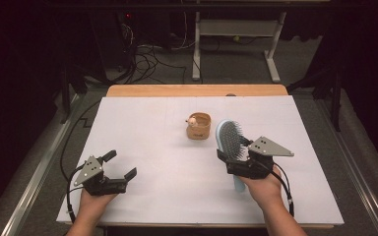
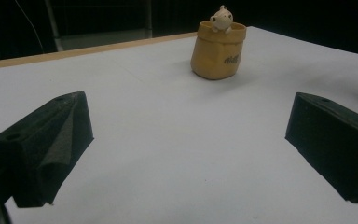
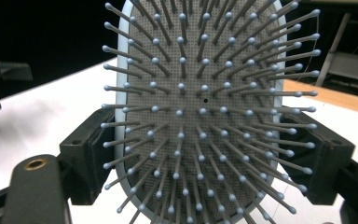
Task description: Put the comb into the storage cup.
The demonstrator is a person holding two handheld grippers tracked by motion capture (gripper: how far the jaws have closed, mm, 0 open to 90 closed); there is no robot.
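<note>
So the right gripper (image 1: 235, 157) has a pale blue paddle hairbrush (image 1: 230, 139) clamped between its jaws, one black jaw on each long edge of the head. In the right gripper view the hairbrush (image 3: 205, 107) sits bristle side toward the camera, pins sticking out at you, and both jaws press against the rim low on the head. From the high view the brush head points away from the person and its handle tip pokes out under the gripper, close to the hand.

Landmark-wise: the brush is just right of the little tan pot with a small animal figure on its rim (image 1: 199, 126), near it but not touching. The left gripper (image 1: 118, 166) sits well to the left of that pot, nearer the person, jaws spread wide with nothing between them, just the white table sheet (image 1: 142, 123).
</note>
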